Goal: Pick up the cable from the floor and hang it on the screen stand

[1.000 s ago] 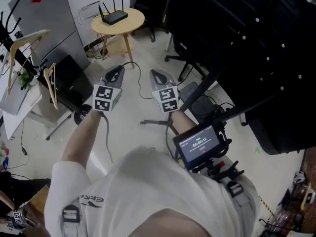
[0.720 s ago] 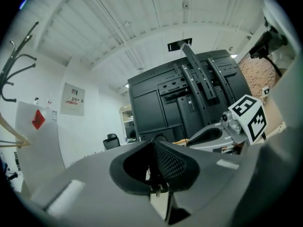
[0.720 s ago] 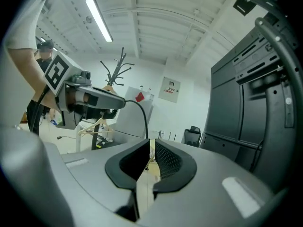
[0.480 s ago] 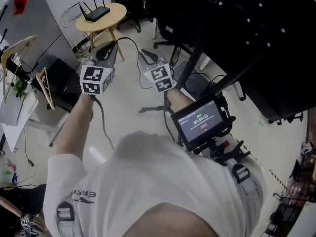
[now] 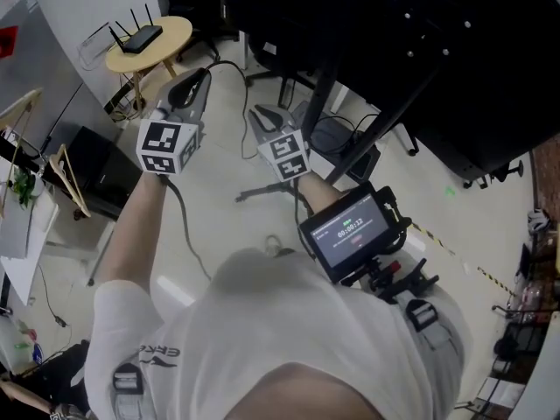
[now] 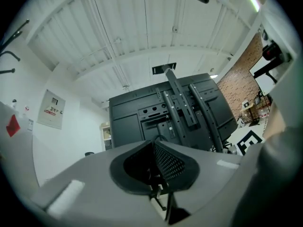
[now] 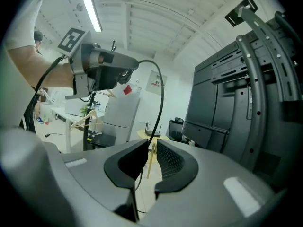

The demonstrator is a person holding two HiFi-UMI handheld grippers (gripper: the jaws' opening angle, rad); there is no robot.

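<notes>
A thin black cable [image 5: 229, 68] arcs between my two grippers, and its loose length hangs down along the left forearm. The left gripper [image 5: 204, 75] is raised and shut on the cable [image 6: 158, 137], facing the back of the screen stand [image 6: 182, 108]. Lower and to its right, the right gripper [image 5: 255, 113] also has the cable [image 7: 160, 98] running between its nearly closed jaws and out below them. The stand's black poles [image 5: 320, 94] and big dark screen back [image 5: 420, 24] rise just beyond both grippers. In the right gripper view the stand's curved rails [image 7: 255, 60] fill the right side.
A round wooden table [image 5: 171, 38] with a router stands far left. Wooden hangers [image 5: 63, 160] and a black case [image 5: 92, 169] lie on the left. More cables and a chair base sit at the stand's foot [image 5: 337, 138]. A small display [image 5: 346, 232] hangs at the person's chest.
Both grippers have moved with the cable up and toward the stand; the left one rose more. The cable's arc between them now reaches higher.
</notes>
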